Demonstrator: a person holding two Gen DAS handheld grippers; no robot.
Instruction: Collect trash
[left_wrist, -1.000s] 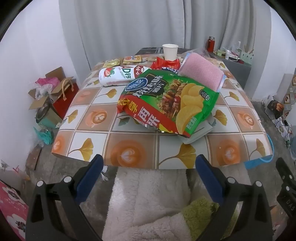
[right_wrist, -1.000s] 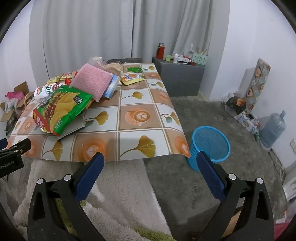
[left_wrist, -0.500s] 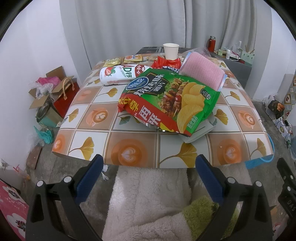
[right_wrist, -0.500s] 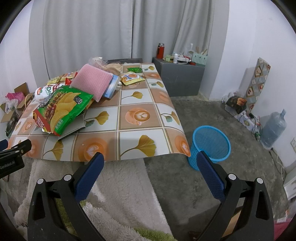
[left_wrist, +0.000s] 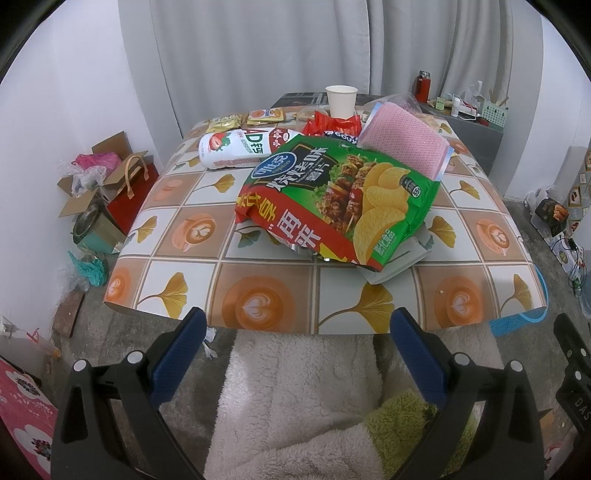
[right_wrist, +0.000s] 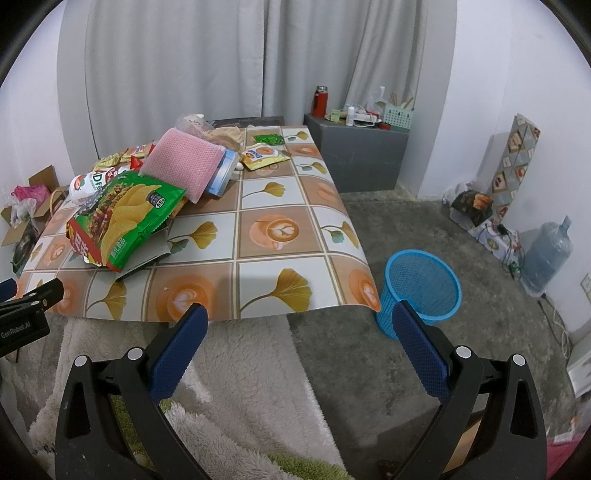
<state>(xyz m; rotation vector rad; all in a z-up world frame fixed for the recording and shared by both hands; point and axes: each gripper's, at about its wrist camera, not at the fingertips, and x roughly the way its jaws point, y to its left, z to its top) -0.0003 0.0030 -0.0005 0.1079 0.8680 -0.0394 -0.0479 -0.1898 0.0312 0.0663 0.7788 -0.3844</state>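
Observation:
A green chip bag (left_wrist: 343, 206) (right_wrist: 125, 218) lies on the low table (left_wrist: 258, 306) (right_wrist: 273, 229), over a grey flat carton (left_wrist: 399, 258). Behind it lie a white drink bottle (left_wrist: 243, 146), a pink bubble-wrap pack (left_wrist: 406, 144) (right_wrist: 181, 162), a red wrapper (left_wrist: 332, 123), a paper cup (left_wrist: 341, 99) and small yellow snack packets (right_wrist: 262, 155). A blue mesh bin (right_wrist: 421, 291) stands on the floor right of the table. My left gripper (left_wrist: 297, 343) is open and empty before the table's front edge. My right gripper (right_wrist: 299, 339) is open and empty, between table corner and bin.
Cardboard boxes and bags (left_wrist: 99, 181) sit on the floor left of the table. A grey cabinet (right_wrist: 354, 155) with small items stands behind it. A water jug (right_wrist: 546, 254) and boxes (right_wrist: 513, 166) line the right wall. A fluffy white cover (left_wrist: 295, 398) lies below both grippers.
Both views have shifted very slightly; the table looks a touch nearer. Both grippers stay open and empty. No object has moved.

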